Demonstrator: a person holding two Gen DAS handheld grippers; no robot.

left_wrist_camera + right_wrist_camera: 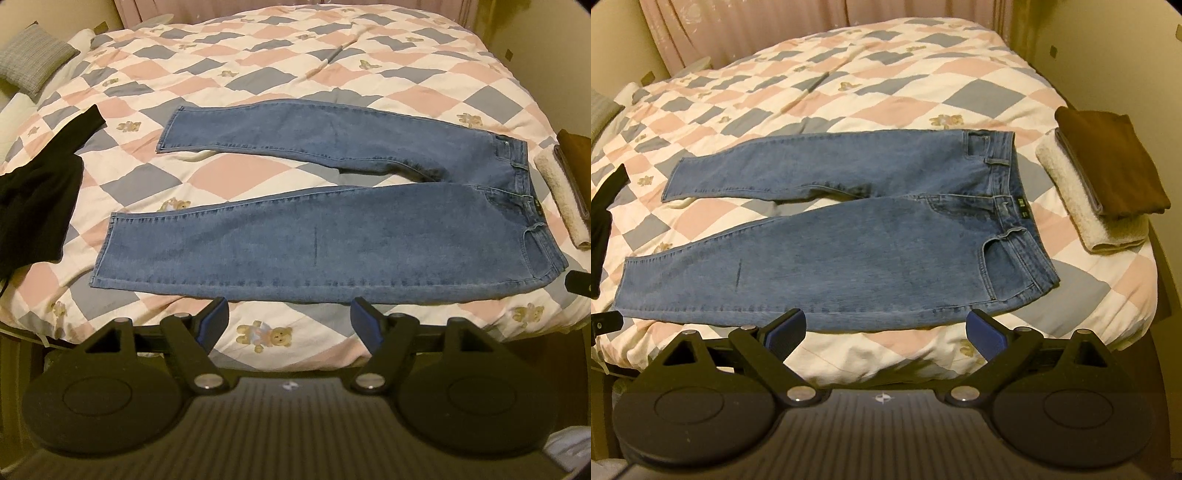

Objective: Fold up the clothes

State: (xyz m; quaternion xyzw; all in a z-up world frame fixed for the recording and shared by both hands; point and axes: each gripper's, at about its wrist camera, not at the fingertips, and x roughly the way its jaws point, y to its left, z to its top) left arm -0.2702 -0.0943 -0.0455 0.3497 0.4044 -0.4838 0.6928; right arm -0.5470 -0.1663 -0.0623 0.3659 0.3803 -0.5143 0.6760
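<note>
On the checked quilt (280, 70) of the bed, a pair of blue jeans (332, 236) lies flat and unfolded. Its long axis runs across both wrist views: waistband at the right, both leg hems at the left. The two legs spread apart toward the hems, with a wedge of quilt visible between them. A small dark label (1021, 203) sits inside the waistband; its writing is too small to read. The near leg carries a short dark vertical mark (738, 275).

Left gripper (289, 318): jaws wide apart, blue pads facing each other, nothing between them. It hangs just short of the near leg's lower edge, above the quilt border.

Right gripper (885, 332): jaws likewise spread wide, empty, positioned at the near edge of the jeans below the seat area.

Beside the waistband, at the right edge of the bed, a stack of folded items rests: a brown cloth (1112, 162) on top of a cream towel (1082, 206). A black garment (33, 199) lies near the hems at the left. A grey pillow (33, 59) sits at the far left corner.
</note>
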